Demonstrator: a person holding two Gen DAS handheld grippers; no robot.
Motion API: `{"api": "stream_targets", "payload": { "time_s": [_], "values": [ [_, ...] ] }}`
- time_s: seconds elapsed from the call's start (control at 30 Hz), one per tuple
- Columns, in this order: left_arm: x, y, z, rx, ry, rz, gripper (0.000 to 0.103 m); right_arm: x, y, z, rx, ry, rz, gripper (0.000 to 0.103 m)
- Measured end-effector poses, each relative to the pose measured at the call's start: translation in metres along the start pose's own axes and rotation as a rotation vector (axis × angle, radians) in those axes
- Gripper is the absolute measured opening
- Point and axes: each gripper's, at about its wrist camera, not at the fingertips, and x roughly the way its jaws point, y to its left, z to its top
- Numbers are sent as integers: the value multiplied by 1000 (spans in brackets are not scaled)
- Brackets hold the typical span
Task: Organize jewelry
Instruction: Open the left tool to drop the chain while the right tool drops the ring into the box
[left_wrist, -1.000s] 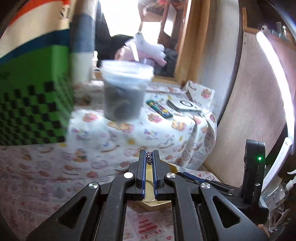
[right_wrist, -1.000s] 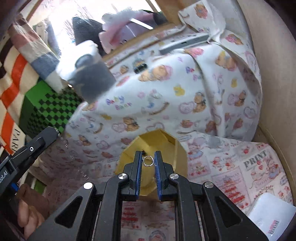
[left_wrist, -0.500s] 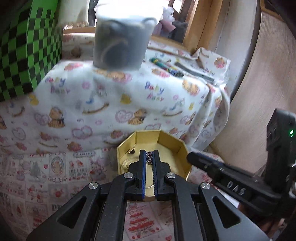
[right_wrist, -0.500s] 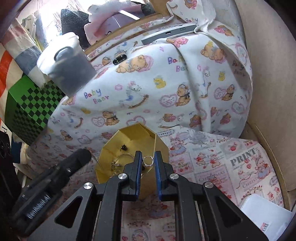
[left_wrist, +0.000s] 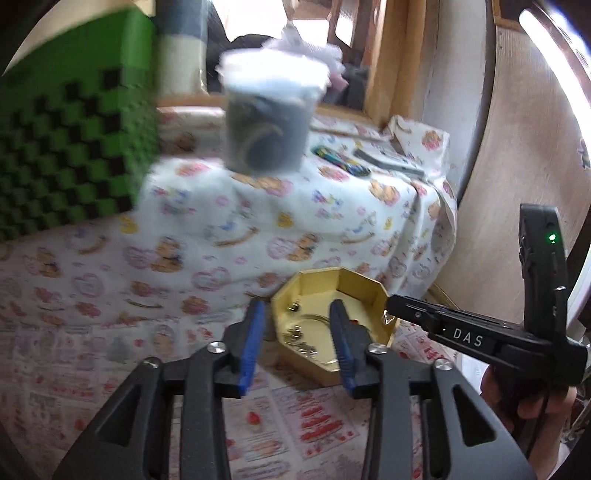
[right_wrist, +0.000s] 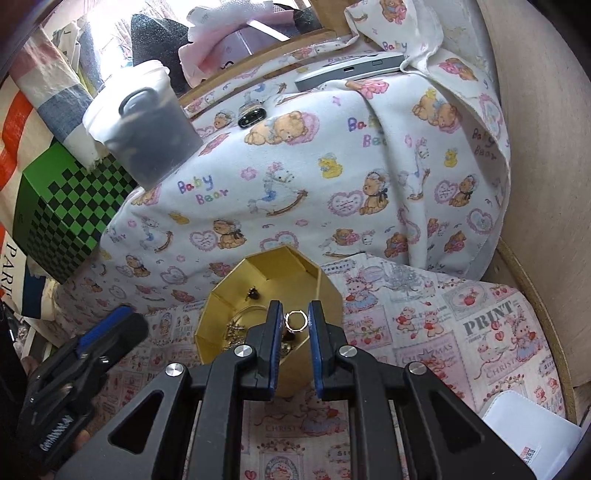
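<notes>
Lidded cup (left_wrist: 271, 122) motion-blurred; jewelry bits (right_wrist: 236, 328) in box too small to ID.

- The box (right_wrist: 258, 295) looks like card, yellow and a bit shiny inside.
- The ring (right_wrist: 296, 320) is thin, shiny metal.
- The left gripper (left_wrist: 295, 332) and right gripper (right_wrist: 294, 332) are matt black plastic with blue pads (right_wrist: 275, 343) and shiny metal screws (right_wrist: 242, 350).
- The blanket (right_wrist: 332, 166) is soft white cloth with printed bears.
- The cup (right_wrist: 147, 133) is cloudy plastic.
- The wall (right_wrist: 546, 184) looks like smooth, pale wood.
</notes>
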Motion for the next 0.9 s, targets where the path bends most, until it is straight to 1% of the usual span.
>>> {"api": "stream_targets", "payload": {
  "time_s": [0.07,0.13,0.27,0.43,0.5,0.57,0.6,0.63,0.7,0.77,0.87,0.9],
  "values": [
    [-13,6,-1,19,-28,28,45,-1,2,0,-14,-2,-1,19],
    [-26,12,-2,35,-57,61,56,-2,5,0,-22,-8,-2,19],
    [-51,25,-4,43,-104,107,60,-9,16,0,-60,-29,-1,19],
    [-79,42,-6,24,-160,143,71,-23,39,-6,-132,-87,4,19],
    [-86,46,-7,25,-173,162,73,-26,50,-11,-156,-108,27,19],
    [-92,49,-10,45,-187,194,74,-30,64,-18,-194,-135,30,20],
    [-95,49,-12,57,-197,214,75,-32,68,-20,-205,-145,30,22],
    [-97,50,-14,65,-208,227,77,-35,74,-22,-220,-159,36,28],
    [-103,53,-17,57,-223,249,81,-40,81,-26,-235,-186,48,34],
    [-112,58,-20,37,-250,265,82,-47,87,-28,-248,-218,51,34],
    [-123,62,-24,31,-287,289,91,-53,92,-31,-258,-250,55,36],
    [-126,64,-25,26,-294,297,94,-55,94,-32,-262,-258,55,40]
  ]
}}
